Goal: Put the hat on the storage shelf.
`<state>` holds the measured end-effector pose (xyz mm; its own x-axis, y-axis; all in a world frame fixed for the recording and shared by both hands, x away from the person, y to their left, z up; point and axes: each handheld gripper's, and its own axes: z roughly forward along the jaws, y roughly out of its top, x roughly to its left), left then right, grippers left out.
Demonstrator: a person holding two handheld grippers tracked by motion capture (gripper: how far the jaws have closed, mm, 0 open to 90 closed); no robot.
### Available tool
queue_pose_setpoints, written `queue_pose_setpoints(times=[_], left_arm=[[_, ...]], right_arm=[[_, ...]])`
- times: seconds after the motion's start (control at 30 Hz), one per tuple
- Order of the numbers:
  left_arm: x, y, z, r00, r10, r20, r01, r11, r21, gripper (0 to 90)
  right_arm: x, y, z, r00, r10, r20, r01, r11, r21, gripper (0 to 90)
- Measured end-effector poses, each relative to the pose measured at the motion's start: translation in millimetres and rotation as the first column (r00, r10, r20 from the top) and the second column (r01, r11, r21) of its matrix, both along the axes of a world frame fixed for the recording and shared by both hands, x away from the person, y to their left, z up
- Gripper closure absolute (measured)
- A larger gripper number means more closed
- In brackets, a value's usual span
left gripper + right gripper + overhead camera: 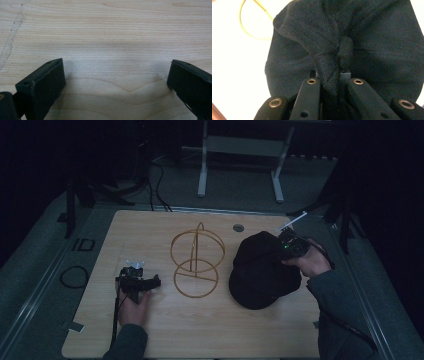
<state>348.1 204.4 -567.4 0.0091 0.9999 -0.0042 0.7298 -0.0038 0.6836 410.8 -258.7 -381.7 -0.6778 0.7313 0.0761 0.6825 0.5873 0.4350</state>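
Note:
A black fabric hat (262, 270) lies at the right of the wooden table (150, 330). My right gripper (285, 247) sits at its far right edge, shut on a bunched fold of the hat (329, 67). A gold wire stand (196, 262), made of hoops on a round base, stands upright in the middle, to the left of the hat, and a loop of the wire stand (253, 25) shows beyond the hat in the right gripper view. My left gripper (142, 282) rests low at the table's left, open, with bare wood between its fingers (45, 85).
A white metal frame (240, 160) stands on the floor beyond the table. Cables (160, 185) trail on the floor at the far left. A small round hole (238, 227) sits near the table's far edge.

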Motion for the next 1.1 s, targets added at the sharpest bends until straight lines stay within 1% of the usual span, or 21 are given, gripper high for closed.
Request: queue_pose_setpoints(times=[0.1, 0.4, 0.57, 0.83, 1.0, 1.1], left_arm=[[0.0, 0.0, 0.0, 1.0000, 0.000, 0.000, 0.000, 1.0000, 0.000, 1.2], [-0.1, 0.0, 0.1, 1.0000, 0.000, -0.002, 0.000, 1.0000, 0.000, 1.3], [0.0, 0.0, 0.1, 1.0000, 0.000, -0.002, 0.000, 1.0000, 0.000, 1.3], [0.0, 0.0, 0.1, 1.0000, 0.000, -0.002, 0.000, 1.0000, 0.000, 1.3], [0.0, 0.0, 0.1, 1.0000, 0.000, -0.002, 0.000, 1.0000, 0.000, 1.2], [0.0, 0.0, 0.2, 1.0000, 0.000, -0.002, 0.000, 1.0000, 0.000, 1.3]], right_arm=[[0.1, 0.2, 2.7, 1.0000, 0.001, 0.003, -0.001, 1.000, -0.003, 85.0], [0.5, -2.3, 19.9, 0.9999, 0.003, 0.016, -0.003, 1.000, 0.004, 84.9], [2.4, -5.4, 29.8, 0.9997, -0.008, 0.024, 0.008, 1.000, 0.014, 84.9], [4.3, -10.5, 40.3, 0.9995, -0.017, 0.028, 0.016, 1.000, 0.018, 84.9], [5.3, -14.7, 46.2, 0.9992, -0.026, 0.032, 0.024, 0.999, 0.035, 84.9], [5.0, -16.9, 49.6, 0.9991, -0.022, 0.035, 0.020, 0.999, 0.047, 84.9]])
